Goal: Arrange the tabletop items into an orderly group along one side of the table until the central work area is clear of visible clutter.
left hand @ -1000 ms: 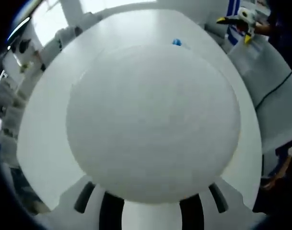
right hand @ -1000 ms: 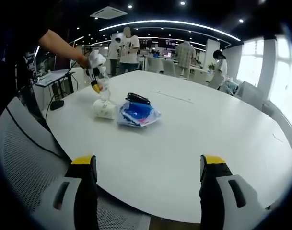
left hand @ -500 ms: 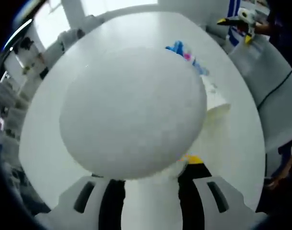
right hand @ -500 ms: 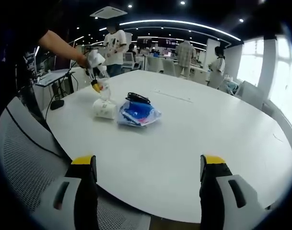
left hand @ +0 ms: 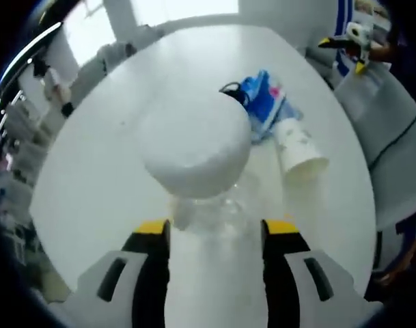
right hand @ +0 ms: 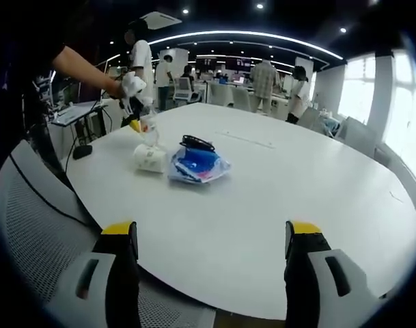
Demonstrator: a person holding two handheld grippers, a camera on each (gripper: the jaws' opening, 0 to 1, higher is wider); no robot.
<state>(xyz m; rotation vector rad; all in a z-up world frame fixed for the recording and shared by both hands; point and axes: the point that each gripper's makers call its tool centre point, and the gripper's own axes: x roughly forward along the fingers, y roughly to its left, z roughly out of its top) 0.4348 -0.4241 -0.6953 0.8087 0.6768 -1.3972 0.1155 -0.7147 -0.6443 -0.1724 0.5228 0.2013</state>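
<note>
1. The left gripper (left hand: 214, 229) is clamped on a clear plastic bottle (left hand: 208, 205) with a white cap (left hand: 196, 147), held upright just above the white table (left hand: 91, 171); seen from the right gripper view, it (right hand: 135, 120) holds the bottle (right hand: 148, 126) over the table's far left edge.
2. Just beside the bottle lies a white paper cup (left hand: 300, 152) on its side, its mouth toward the table edge.
3. Touching the cup on its far side is a blue plastic bag (left hand: 266, 102) with a black cable (left hand: 229, 90) against it.
4. The right gripper (right hand: 211, 236) hangs with jaws spread and nothing between them, well apart from the cup (right hand: 149, 158) and bag (right hand: 197, 165), over the near table edge (right hand: 262, 273).
5. A grey mesh chair (right hand: 37, 225) stands beside that edge.
</note>
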